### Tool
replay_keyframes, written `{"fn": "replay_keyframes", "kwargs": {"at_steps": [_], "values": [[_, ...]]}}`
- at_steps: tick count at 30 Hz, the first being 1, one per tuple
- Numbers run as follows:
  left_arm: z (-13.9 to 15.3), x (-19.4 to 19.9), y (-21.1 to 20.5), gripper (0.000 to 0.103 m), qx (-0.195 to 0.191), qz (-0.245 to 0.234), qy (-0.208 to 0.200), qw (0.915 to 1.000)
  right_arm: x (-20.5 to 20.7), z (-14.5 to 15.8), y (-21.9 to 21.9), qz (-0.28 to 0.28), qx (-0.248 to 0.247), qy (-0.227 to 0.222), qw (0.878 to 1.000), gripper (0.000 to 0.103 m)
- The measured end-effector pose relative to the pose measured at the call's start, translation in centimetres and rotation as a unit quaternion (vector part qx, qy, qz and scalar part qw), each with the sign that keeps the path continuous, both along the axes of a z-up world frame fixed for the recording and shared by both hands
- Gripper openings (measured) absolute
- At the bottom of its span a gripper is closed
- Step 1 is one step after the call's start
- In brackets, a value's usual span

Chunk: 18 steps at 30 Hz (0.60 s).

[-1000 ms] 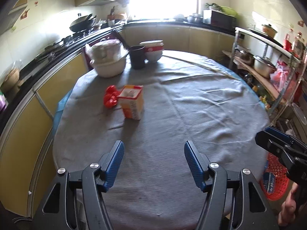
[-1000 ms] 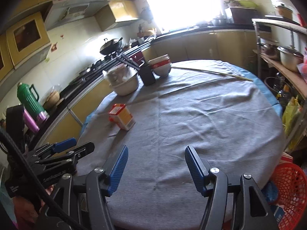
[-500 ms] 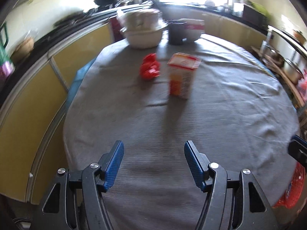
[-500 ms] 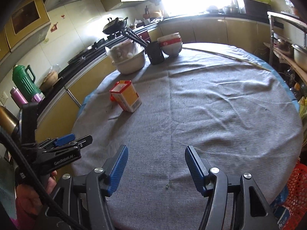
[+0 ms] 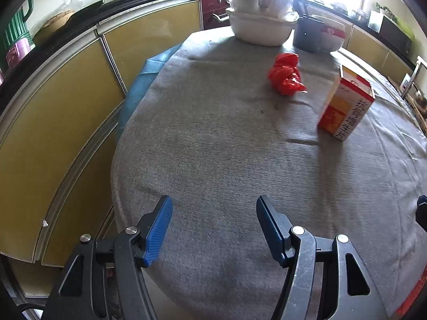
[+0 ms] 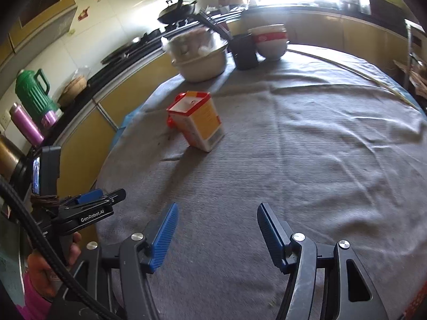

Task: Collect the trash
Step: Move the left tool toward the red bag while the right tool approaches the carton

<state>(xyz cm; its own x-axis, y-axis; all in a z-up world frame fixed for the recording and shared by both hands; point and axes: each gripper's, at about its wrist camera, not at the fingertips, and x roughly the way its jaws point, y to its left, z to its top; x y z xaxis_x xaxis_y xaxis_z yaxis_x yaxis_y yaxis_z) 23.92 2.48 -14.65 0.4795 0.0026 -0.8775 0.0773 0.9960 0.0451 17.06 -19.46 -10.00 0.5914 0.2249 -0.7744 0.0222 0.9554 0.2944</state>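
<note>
A crumpled red plastic bag (image 5: 285,76) lies on the grey tablecloth (image 5: 226,160), with an orange and white carton (image 5: 347,106) standing just right of it. From the right wrist view the carton (image 6: 198,120) hides all but a red scrap of the bag. My left gripper (image 5: 213,217) hovers open over the near table edge, nothing between its blue pads, well short of both items. My right gripper (image 6: 216,222) is open too, empty, over the cloth nearer than the carton. The left gripper (image 6: 100,200) also shows at the left of the right wrist view, held by a hand.
At the table's far side stand a white covered pot (image 5: 260,21), a dark cup (image 5: 307,36) and stacked bowls (image 6: 269,40). Yellow cabinets (image 5: 53,122) run along the left, with a green jug (image 6: 33,90) and a purple bottle (image 6: 25,124) on the counter. A red basket edge (image 6: 416,304) shows bottom right.
Both grippers have come lower and closer to the table. The left view has swung left, so bag and carton now sit upper right. Jaws are unchanged.
</note>
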Motion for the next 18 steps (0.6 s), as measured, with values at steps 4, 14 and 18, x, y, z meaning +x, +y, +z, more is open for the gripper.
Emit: {"fn": "replay_keyframes", "kwargs": {"at_steps": [4, 14, 18], "values": [[0.1, 0.6, 0.0, 0.066, 0.005, -0.001, -0.005, 1.0000, 1.8, -0.8, 0.8, 0.011, 0.005, 0.009, 1.000, 0.066], [0.0, 1.7, 0.0, 0.066, 0.008, -0.007, -0.005, 0.9999, 4.9, -2.0, 1.7, 0.024, 0.006, 0.014, 1.000, 0.067], [-0.3, 2.0, -0.2, 0.066, 0.011, -0.008, -0.004, 0.9999, 6.3, -2.2, 1.4, 0.022, 0.005, 0.010, 1.000, 0.068]]}}
